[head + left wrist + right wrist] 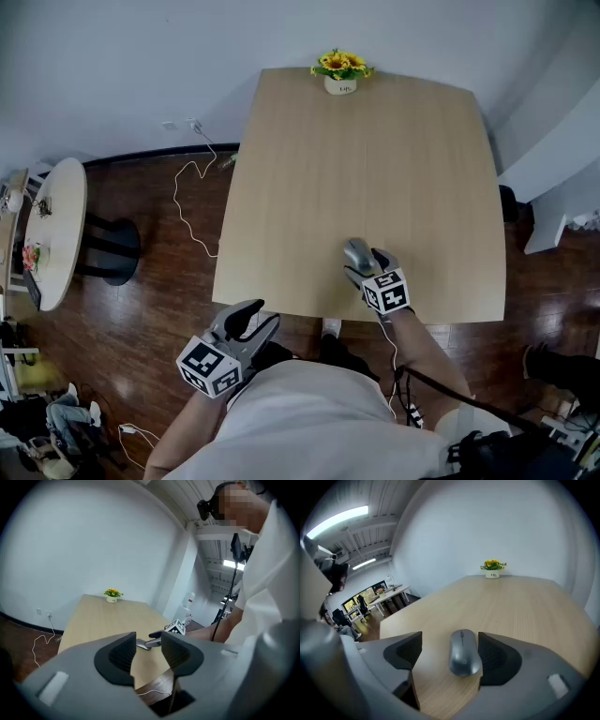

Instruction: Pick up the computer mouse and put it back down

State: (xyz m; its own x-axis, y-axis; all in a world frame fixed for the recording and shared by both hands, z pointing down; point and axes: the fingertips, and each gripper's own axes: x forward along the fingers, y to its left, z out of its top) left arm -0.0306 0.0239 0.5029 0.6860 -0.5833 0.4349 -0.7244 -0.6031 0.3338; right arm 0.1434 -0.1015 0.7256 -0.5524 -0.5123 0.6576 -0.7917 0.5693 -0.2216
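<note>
Wooden table (375,159) holds the mouse (464,652) between spread jaws of the right gripper (450,647); left gripper (148,644) open, empty.

Head view: overhead, steeply down on table (309,187). Gripper views: low, at near edge, facing far flower pot (111,594); all views share it.

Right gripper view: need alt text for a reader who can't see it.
A grey computer mouse lies on a light wooden table between the open jaws of the right gripper, closer to the right-hand jaw and not clamped. At the table's far edge, a small white pot of yellow flowers stands against a pale wall.
</note>
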